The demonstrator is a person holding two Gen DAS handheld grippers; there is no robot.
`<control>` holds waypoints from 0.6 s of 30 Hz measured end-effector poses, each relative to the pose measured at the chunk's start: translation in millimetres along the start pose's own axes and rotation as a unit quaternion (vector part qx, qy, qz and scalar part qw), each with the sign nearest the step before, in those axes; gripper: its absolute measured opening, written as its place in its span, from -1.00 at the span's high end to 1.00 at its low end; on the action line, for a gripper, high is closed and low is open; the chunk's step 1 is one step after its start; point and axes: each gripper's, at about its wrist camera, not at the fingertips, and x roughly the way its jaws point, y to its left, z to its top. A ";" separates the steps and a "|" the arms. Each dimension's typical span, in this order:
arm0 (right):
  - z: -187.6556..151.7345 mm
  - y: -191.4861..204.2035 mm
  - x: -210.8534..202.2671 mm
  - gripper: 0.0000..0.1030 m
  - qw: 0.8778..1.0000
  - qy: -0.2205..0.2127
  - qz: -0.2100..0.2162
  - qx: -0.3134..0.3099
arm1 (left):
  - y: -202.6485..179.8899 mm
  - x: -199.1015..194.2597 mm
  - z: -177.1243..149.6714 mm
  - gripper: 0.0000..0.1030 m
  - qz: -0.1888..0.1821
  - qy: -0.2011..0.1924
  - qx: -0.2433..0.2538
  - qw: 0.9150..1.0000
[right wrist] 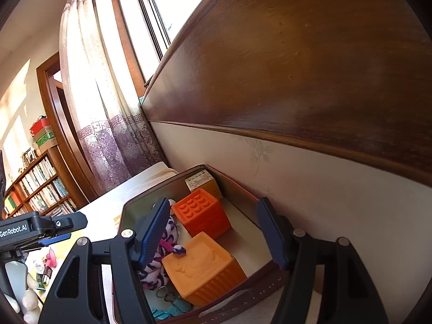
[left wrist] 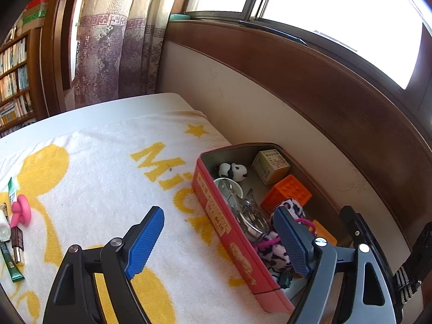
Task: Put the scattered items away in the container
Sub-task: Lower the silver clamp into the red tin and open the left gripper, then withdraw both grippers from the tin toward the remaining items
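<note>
Left wrist view: left gripper [left wrist: 218,240] hangs w/ jaws wide, nothing between the pads, one blue pad over the yellow-and-white towel [left wrist: 108,162], the other over the red tin box [left wrist: 229,232]. Box sits at the towel's edge by the wall and holds a panda figure [left wrist: 234,172], small cardboard box [left wrist: 271,166], orange brick block [left wrist: 287,193], leopard-print scrunchie [left wrist: 272,251] & clear glass pieces. Still out on the towel, far left: pink toy [left wrist: 20,212], green tube [left wrist: 10,264].

Right wrist view: right gripper [right wrist: 216,237] hovers over the same box, jaws wide, gripping nothing; pale orange block [right wrist: 202,267] below, binder clip [right wrist: 164,297] near corner.
</note>
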 end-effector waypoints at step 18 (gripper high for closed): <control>-1.0 7.4 -6.4 -0.49 0.998 -0.028 -0.048 -0.014 | 119.0 -59.3 -36.8 -0.65 0.068 -0.021 -0.094 0.993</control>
